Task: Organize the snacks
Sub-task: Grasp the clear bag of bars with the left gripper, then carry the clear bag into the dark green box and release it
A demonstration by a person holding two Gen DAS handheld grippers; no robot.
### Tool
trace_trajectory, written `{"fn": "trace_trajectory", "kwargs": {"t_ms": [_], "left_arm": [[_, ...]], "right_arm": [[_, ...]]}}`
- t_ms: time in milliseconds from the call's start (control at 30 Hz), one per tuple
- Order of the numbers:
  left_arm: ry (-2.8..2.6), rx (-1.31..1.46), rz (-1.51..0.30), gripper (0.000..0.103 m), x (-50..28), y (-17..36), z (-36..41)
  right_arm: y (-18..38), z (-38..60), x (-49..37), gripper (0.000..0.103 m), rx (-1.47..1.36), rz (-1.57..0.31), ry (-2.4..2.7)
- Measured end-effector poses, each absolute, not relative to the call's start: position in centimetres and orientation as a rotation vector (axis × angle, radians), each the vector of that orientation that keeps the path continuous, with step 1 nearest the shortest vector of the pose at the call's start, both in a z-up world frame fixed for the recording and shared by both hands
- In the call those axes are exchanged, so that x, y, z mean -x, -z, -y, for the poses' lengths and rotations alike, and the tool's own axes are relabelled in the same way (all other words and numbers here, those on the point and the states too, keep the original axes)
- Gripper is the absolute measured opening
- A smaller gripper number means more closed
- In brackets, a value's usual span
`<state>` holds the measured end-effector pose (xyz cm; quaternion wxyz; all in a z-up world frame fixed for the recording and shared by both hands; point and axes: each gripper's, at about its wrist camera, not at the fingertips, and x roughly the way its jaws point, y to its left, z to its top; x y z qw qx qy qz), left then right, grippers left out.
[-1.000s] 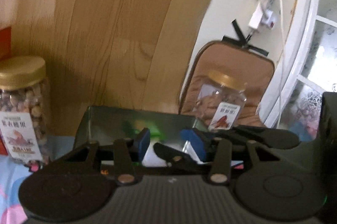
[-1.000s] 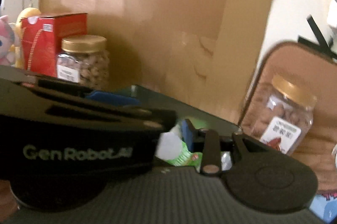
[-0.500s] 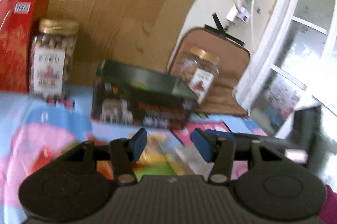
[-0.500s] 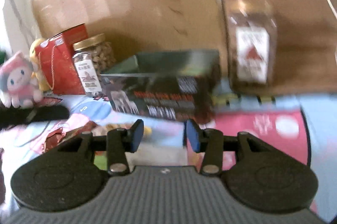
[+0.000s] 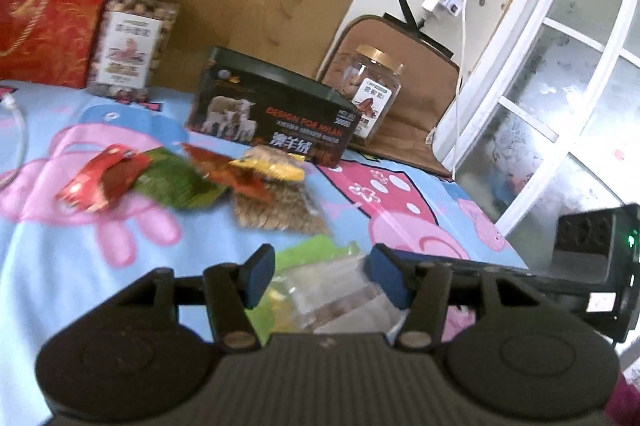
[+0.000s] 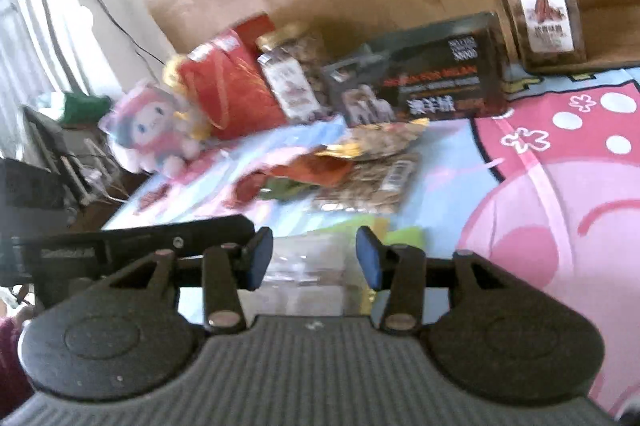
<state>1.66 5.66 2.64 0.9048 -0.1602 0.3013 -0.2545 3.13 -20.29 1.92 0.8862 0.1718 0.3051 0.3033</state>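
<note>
Loose snack packets lie on the cartoon tablecloth (image 5: 60,266): a red one (image 5: 100,178), a green one (image 5: 176,182), an orange one (image 5: 236,170) and a clear bag of brown snacks (image 5: 276,206). A dark open box (image 5: 272,118) stands behind them. A clear and green packet (image 5: 324,286) lies below my open, empty left gripper (image 5: 320,278). My right gripper (image 6: 314,258) is open and empty above the same packet (image 6: 308,262). The pile (image 6: 360,166) and box (image 6: 424,82) also show in the right wrist view.
Two nut jars (image 5: 132,38) (image 5: 368,90), a red gift bag (image 5: 44,6) and a brown cushion (image 5: 420,98) stand along the wooden back panel. A plush doll (image 6: 152,122) sits at the table's left end. The right gripper's body (image 5: 592,266) is at the table's right edge.
Both grippers have pulled back and up from inside the dark box to the near side of the table. The packet pile and a near packet have come into view.
</note>
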Motion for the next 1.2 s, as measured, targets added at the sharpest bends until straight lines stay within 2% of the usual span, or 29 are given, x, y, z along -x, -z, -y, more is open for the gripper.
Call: {"fn": "trace_trajectory", "kwargs": {"t_ms": [100, 133, 233, 267, 333, 567, 600, 767, 800, 867, 1000, 1133, 1200], "left_arm": [[0.515, 0.367, -0.622, 0.054, 0.3, -2.6, -7.5], [0.515, 0.380, -0.626, 0.054, 0.7, -2.5, -7.8], [0.530, 0.398, -0.644, 0.055, 1.6, -2.2, -8.1], [0.534, 0.394, -0.648, 0.058, 1.7, -2.1, -7.8], [0.533, 0.376, -0.665, 0.061, 1.5, -1.7, -7.2], [0.553, 0.346, -0.723, 0.060, 1.0, 0.3, -5.0], [0.554, 0.325, -0.720, 0.060, 1.2, 0.3, -4.7], [0.526, 0.264, -0.700, 0.058, 2.1, -0.1, -4.3], [0.520, 0.252, -0.693, 0.058, 2.2, -0.3, -4.4], [0.516, 0.245, -0.679, 0.058, 2.6, -0.7, -4.8], [0.517, 0.222, -0.662, 0.058, 3.5, -1.2, -5.3], [0.499, 0.214, -0.704, 0.062, 3.7, -0.6, -5.9], [0.488, 0.207, -0.714, 0.068, 3.7, -0.4, -6.0]], "right_arm": [[-1.6, 20.8, -1.4, 0.050, -0.374, -0.612, -0.639], [-1.6, 20.8, -1.1, 0.053, -0.362, -0.611, -0.641], [-1.5, 20.1, 0.3, 0.068, -0.257, -0.592, -0.635], [-1.6, 19.7, 0.8, 0.077, -0.212, -0.581, -0.624], [-1.4, 19.5, 1.7, 0.085, -0.139, -0.562, -0.601], [-0.2, 16.9, 1.5, 0.086, 0.043, -0.635, -0.602], [-0.1, 16.5, 1.7, 0.085, 0.068, -0.630, -0.597], [-0.1, 14.5, 3.1, 0.054, 0.148, -0.575, -0.590], [0.0, 14.3, 3.3, 0.051, 0.155, -0.567, -0.583], [0.0, 14.0, 3.7, 0.040, 0.174, -0.547, -0.571], [-0.1, 13.4, 4.5, 0.037, 0.207, -0.522, -0.577], [0.0, 13.0, 4.7, 0.038, 0.222, -0.528, -0.620], [0.0, 13.1, 4.5, 0.040, 0.206, -0.535, -0.621]]}}
